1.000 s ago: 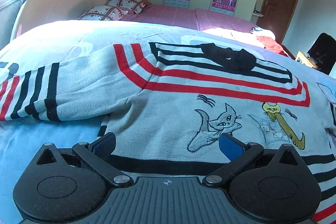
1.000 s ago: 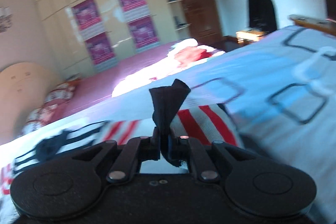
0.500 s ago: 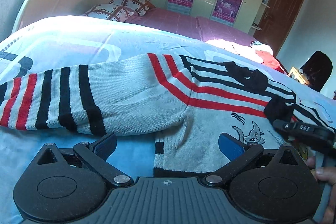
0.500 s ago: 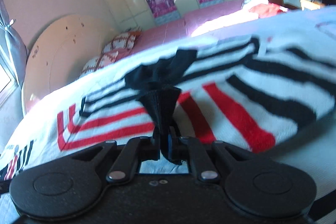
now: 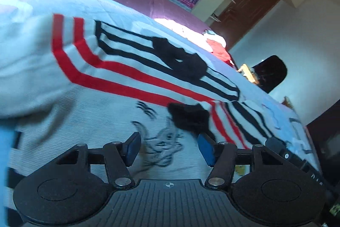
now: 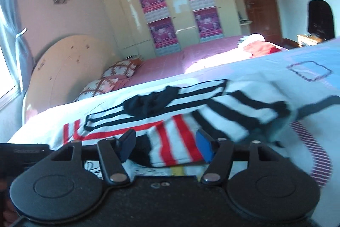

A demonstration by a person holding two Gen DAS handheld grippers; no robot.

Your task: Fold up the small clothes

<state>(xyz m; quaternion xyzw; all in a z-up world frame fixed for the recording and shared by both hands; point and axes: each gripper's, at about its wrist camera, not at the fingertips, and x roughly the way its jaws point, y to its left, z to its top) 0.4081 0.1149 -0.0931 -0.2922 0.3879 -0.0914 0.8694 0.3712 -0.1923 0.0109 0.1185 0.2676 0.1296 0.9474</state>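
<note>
Right sleeve's been carried over onto the chest of the grey knit sweater with red and black stripes (image 5: 119, 78) on the blue bedsheet (image 6: 276, 65). Our right gripper (image 6: 165, 147) just opened, dropping the black cuff (image 5: 189, 118). Left gripper (image 5: 169, 148), partly closing, holds nothing. Next up, probably the left sleeve.

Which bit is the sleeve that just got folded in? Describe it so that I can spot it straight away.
Start at the pale blue bedspread and find the grey knit sweater spread across it. The folded sleeve lies slantwise over the sweater's chest. Its black cuff sits beside the cat drawing, below the black collar, and its stripes cross those of the body.
</note>
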